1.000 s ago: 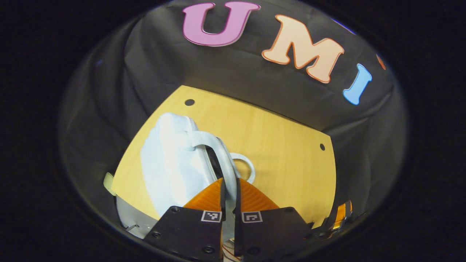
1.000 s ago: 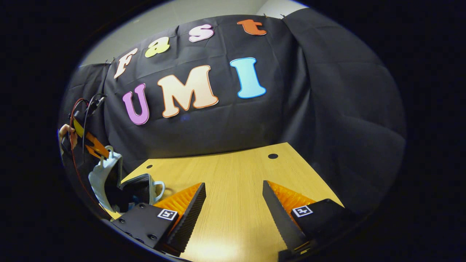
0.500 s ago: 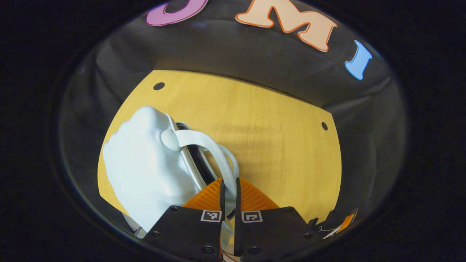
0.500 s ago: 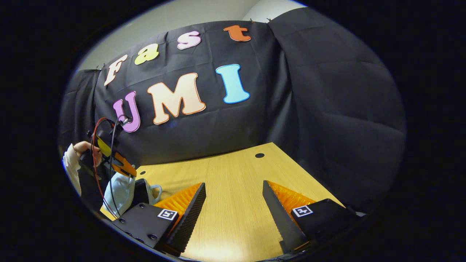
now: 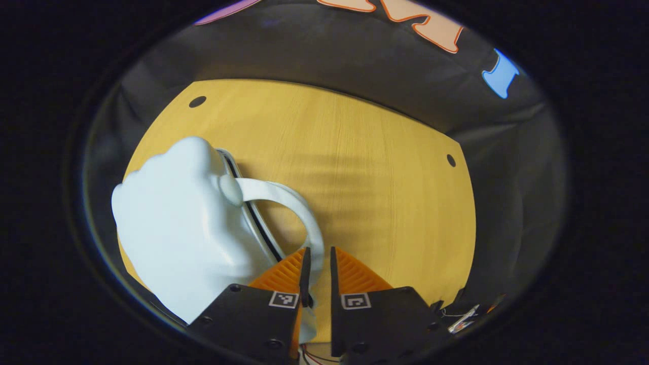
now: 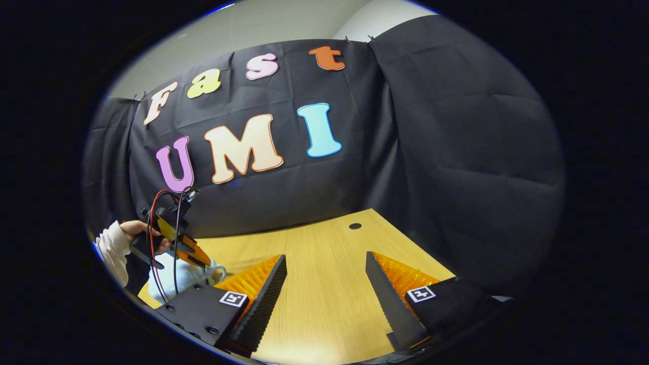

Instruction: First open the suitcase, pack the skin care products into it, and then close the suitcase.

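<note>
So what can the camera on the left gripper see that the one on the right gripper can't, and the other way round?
The left gripper view looks down close on the pale suitcase: the left gripper is shut on its looped handle, and a dark seam runs along the edge of the lid.

The right gripper view looks from farther off: the right gripper is open over bare wood, and the person's hand and white sleeve hold the other gripper above the suitcase.

Both show the wooden table, the suitcase and the black cloth wall.
</note>
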